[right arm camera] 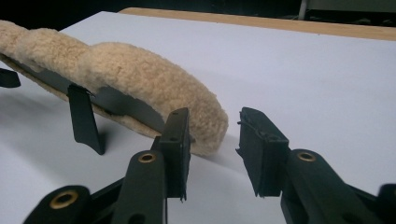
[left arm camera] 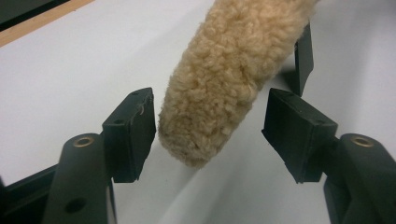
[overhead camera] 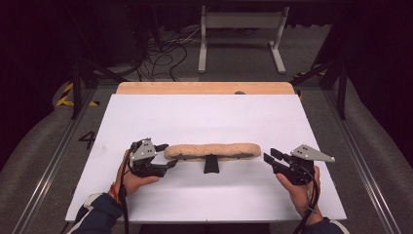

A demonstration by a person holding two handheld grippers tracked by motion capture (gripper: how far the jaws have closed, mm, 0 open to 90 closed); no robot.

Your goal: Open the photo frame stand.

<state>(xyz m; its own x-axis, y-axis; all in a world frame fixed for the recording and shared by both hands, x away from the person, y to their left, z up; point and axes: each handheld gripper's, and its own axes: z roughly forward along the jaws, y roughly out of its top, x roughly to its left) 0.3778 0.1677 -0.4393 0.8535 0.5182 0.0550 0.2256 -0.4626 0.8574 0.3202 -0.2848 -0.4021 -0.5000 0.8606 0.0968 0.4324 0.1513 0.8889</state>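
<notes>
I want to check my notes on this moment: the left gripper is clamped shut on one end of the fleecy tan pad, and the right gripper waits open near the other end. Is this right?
Not quite. The left gripper is not clamped: in the left gripper view its jaws stand open on either side of the fleecy tan pad, with gaps between pads and fleece. The rest holds: the right gripper waits open near the other end.

Only readable mark I can spot is a dark painted number "4" on the grey floor just left of the white tabletop. Nothing legible on anything else, no brand names or labels anywhere.
</notes>
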